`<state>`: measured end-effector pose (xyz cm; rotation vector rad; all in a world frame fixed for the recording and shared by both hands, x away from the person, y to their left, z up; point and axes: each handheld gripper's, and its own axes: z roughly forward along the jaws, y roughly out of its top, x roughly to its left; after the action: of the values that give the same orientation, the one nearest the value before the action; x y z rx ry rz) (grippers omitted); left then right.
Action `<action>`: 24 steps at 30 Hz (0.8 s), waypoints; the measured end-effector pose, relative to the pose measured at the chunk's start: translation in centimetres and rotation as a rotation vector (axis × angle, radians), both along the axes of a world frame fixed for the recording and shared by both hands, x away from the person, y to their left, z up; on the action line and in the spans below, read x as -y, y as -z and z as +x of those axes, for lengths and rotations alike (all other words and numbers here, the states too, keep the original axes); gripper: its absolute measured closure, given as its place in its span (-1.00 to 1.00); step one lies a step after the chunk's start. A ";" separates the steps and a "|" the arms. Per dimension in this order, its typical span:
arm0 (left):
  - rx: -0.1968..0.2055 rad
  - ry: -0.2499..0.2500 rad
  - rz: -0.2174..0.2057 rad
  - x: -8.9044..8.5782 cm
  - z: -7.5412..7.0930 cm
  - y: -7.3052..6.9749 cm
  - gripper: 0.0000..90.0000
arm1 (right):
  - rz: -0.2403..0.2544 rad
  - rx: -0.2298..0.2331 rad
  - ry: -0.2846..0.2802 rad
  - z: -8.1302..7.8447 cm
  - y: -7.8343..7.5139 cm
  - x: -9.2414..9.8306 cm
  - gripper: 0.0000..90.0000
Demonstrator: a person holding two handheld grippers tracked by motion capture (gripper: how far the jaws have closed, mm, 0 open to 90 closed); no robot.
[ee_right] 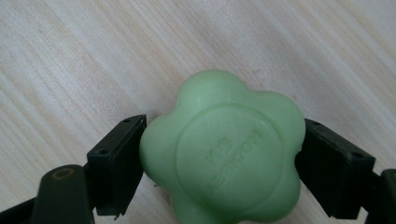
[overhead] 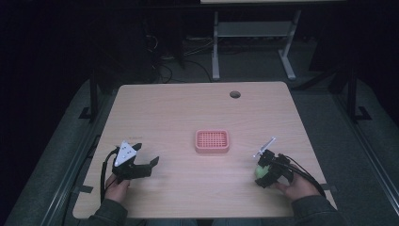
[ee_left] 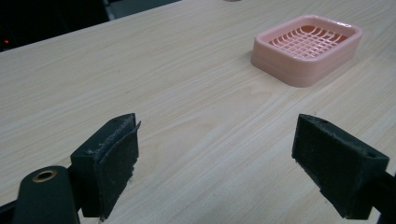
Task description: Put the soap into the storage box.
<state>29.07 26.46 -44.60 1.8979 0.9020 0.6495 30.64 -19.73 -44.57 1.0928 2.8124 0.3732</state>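
So far the right gripper [ee_right: 219,154] clamps the green soap [ee_right: 224,149], the pink soap dish [overhead: 212,141] sits empty, and the left gripper [ee_left: 215,158] gapes idle.

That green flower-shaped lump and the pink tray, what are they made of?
The green lump looks like a bar of soap: matte, waxy, with letters pressed into its face. The pink tray looks like moulded plastic, smooth with a slight sheen and a grid bottom, probably a soap dish.
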 end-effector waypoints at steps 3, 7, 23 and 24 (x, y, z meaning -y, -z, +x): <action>0.000 0.002 0.001 0.0 0.0 0.0 -0.68 | -0.002 0.000 -0.001 0.0 0.0 -0.1 -0.51; 0.001 0.005 0.003 0.0 0.0 0.0 -0.68 | 0.001 0.001 -0.003 0.0 0.0 -0.1 -0.45; 0.000 0.003 0.001 0.0 0.0 0.0 -0.68 | 0.008 0.000 -0.012 0.0 0.0 0.0 -0.42; -0.001 0.003 0.000 0.0 0.0 0.0 -0.68 | 0.008 0.000 -0.013 0.0 0.0 0.1 -0.42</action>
<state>29.08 26.45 -44.61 1.8997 0.8996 0.6472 30.60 -19.79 -44.55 1.0761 2.8223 0.3859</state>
